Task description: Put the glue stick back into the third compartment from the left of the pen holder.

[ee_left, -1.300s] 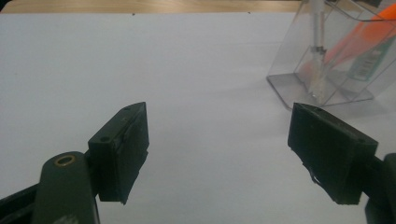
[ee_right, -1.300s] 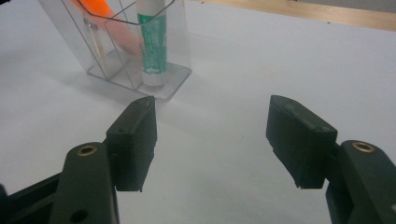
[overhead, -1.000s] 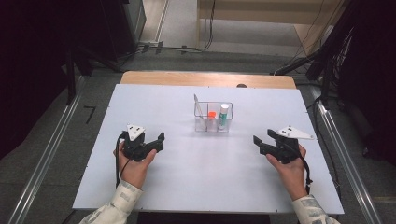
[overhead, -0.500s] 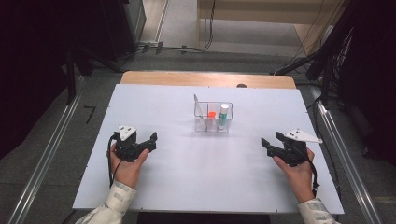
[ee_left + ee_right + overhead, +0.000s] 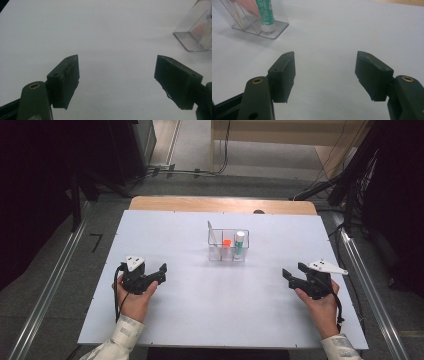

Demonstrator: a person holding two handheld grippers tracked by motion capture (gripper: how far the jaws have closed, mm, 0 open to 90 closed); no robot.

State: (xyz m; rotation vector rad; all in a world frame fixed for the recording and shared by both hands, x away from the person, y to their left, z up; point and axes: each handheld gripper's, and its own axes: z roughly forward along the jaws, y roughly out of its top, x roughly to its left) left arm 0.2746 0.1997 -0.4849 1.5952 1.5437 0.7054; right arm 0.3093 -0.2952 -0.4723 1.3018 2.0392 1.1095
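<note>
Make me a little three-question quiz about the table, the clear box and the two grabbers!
1. True or false: the left gripper is holding something between its jaws.
2. Which thing stands upright in the clear organizer? A) a green-and-white tube B) a spoon C) a banana
3. Fill in: the organizer stands on the white ____, between the two grippers and farther from the person.

Key
1. False. Both it and the right gripper are open, with bare table between their jaws.
2. A. The green-and-white tube stands at the organizer's right end, beside something orange.
3. table
</note>
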